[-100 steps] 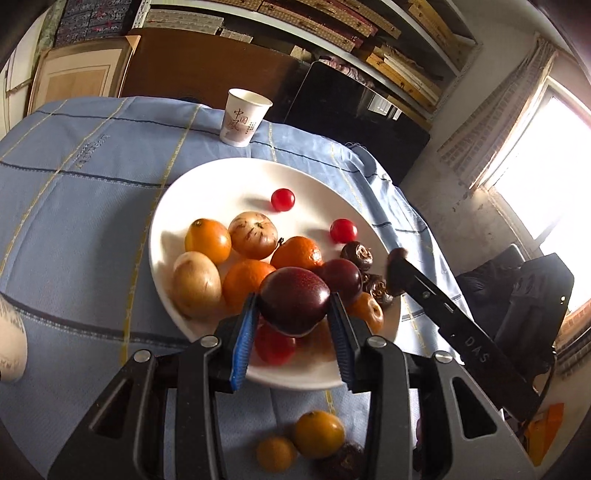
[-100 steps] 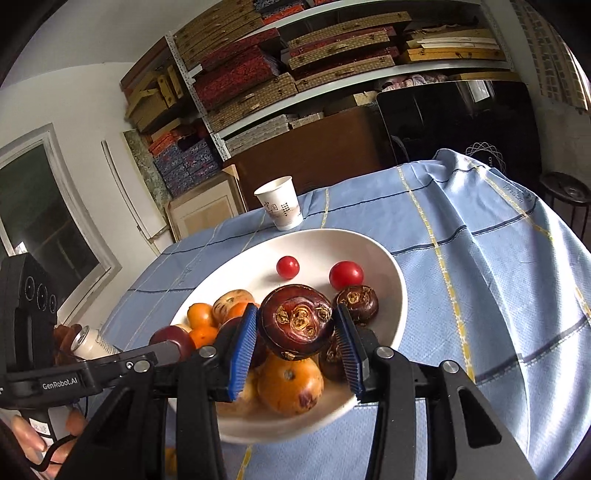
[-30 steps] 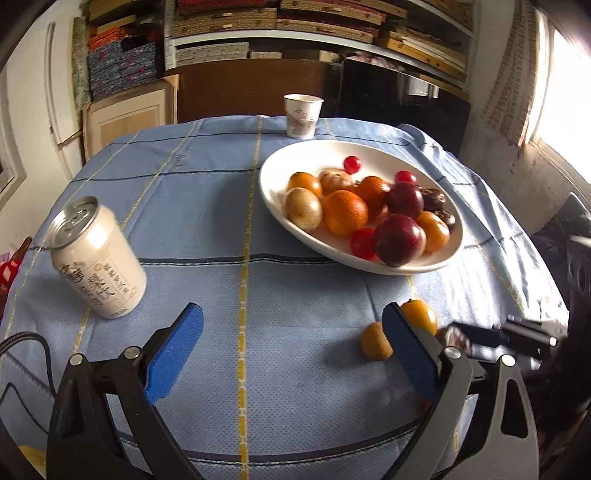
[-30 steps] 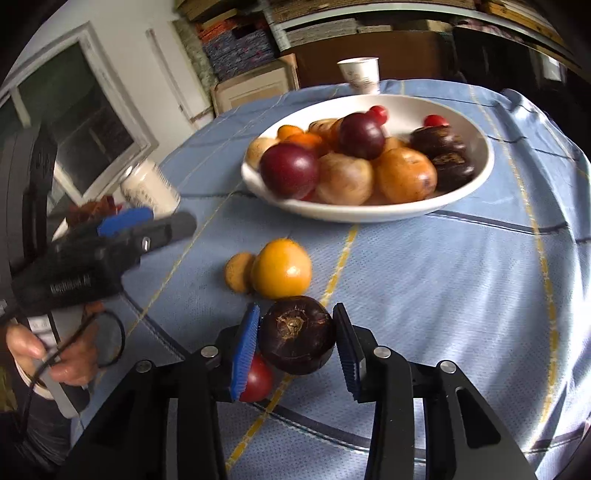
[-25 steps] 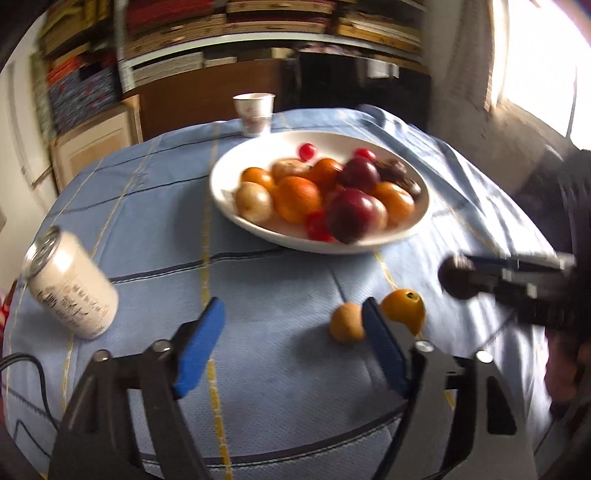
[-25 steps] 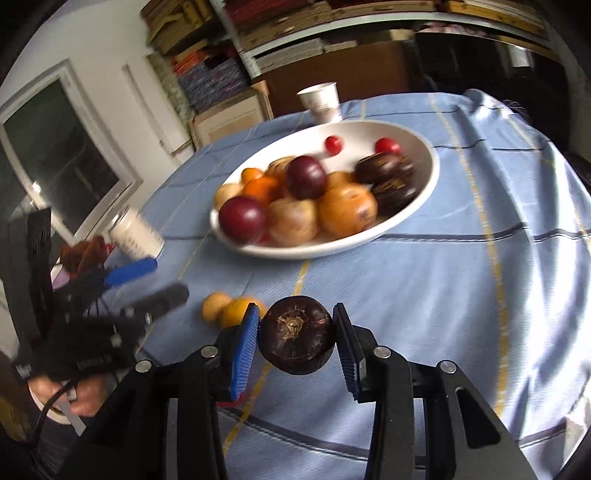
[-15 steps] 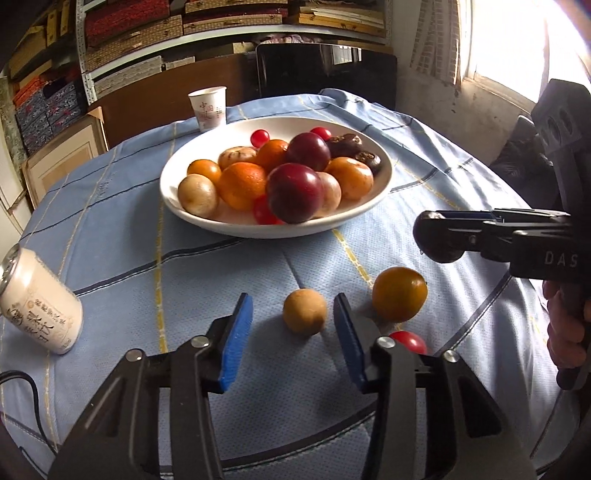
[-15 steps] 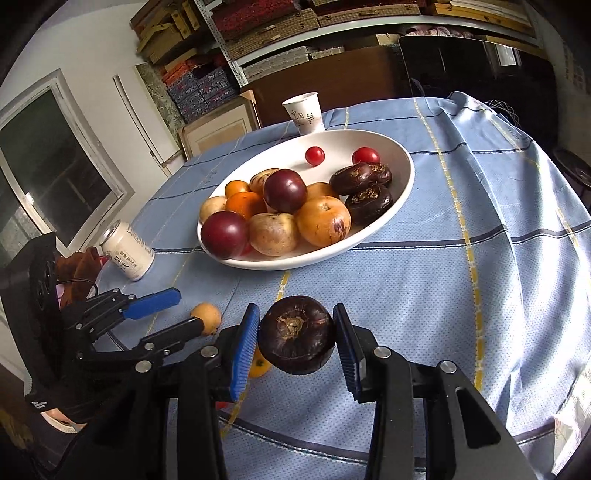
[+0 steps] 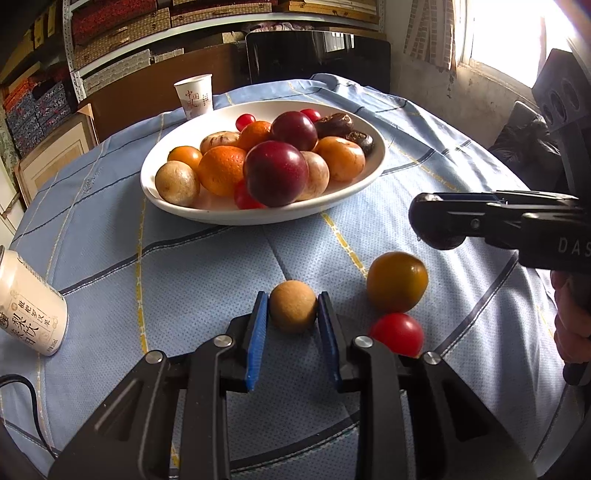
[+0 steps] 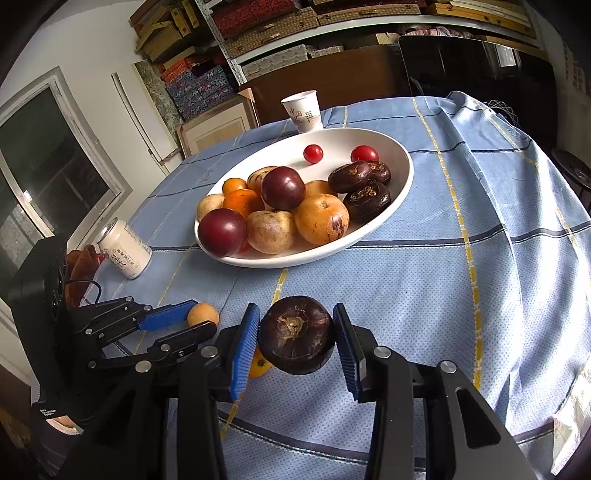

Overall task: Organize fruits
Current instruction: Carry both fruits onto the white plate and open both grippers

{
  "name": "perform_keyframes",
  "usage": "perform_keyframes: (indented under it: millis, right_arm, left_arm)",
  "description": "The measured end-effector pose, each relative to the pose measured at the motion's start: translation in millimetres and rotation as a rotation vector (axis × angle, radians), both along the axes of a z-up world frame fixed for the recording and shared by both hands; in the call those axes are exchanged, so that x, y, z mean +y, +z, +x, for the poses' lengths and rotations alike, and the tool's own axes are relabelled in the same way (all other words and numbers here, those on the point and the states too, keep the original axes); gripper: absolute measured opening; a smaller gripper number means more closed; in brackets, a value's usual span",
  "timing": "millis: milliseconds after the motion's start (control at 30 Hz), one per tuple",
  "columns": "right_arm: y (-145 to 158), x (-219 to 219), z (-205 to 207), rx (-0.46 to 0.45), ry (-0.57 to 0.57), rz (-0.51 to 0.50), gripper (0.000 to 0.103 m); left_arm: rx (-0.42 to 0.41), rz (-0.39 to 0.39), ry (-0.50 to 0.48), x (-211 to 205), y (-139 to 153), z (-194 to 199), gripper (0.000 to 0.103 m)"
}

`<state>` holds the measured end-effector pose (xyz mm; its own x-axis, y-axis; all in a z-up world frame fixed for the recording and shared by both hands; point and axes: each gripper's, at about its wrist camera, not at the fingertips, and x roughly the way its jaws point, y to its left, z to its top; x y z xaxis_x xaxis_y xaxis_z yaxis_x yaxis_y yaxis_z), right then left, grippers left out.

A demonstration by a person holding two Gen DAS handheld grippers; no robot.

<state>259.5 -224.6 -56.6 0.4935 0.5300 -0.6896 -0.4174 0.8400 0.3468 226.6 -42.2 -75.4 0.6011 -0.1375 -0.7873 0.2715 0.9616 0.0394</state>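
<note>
Left wrist view: desk [image 9: 184, 266] under blue cloth, white plate [image 9: 376, 162] piled with fruit, then left tongs [image 9: 291, 325] pinching the small tan fruit [image 9: 293, 311] on the cloth. Right tongs [image 10: 295, 341] grip a dark water chestnut [image 10: 296, 336] aloft. Sorting is midway, I reckon; next, lift the tan fruit clear without nudging the neighbouring cherry tomato [image 9: 397, 333].

A round tabletop [image 10: 480, 258] wears a blue checked cloth with yellow and dark lines. Behind it, metal shelves [image 10: 295, 22] hold stacked flat boxes. A brown wooden panel [image 9: 147, 85] and a black screen [image 9: 317, 55] stand below them. Daylight pours through a bright window [image 9: 517, 33] with a patterned curtain [image 9: 428, 33]; another window [image 10: 40, 162] looks dark.
</note>
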Motion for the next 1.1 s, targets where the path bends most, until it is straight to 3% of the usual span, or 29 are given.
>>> perform_keyframes:
  millis: [300,533,667,867,1067,1100]
  right_arm:
    - [-2,-2,2,0.002,-0.004,0.017,0.041]
    - [9,0,5,-0.127,-0.012,0.051,0.041]
    - [18,-1,20,-0.175,-0.053,0.112,0.041]
    - [27,-4,66,-0.159,-0.114,0.205,0.041]
    - [24,11,110,-0.141,-0.115,0.216,0.042]
    - [25,13,115,-0.141,-0.118,0.218,0.045]
  left_arm:
    - [-0.041,-0.081,0.041,16,17,-5,0.026]
    - [-0.098,-0.213,0.066,41,55,1,0.026]
    - [-0.121,-0.225,0.076,41,70,28,0.026]
    - [-0.105,-0.248,0.095,36,85,84,0.026]
    - [-0.088,-0.183,0.164,32,79,141,0.027]
    - [-0.089,-0.181,0.187,34,79,148,0.045]
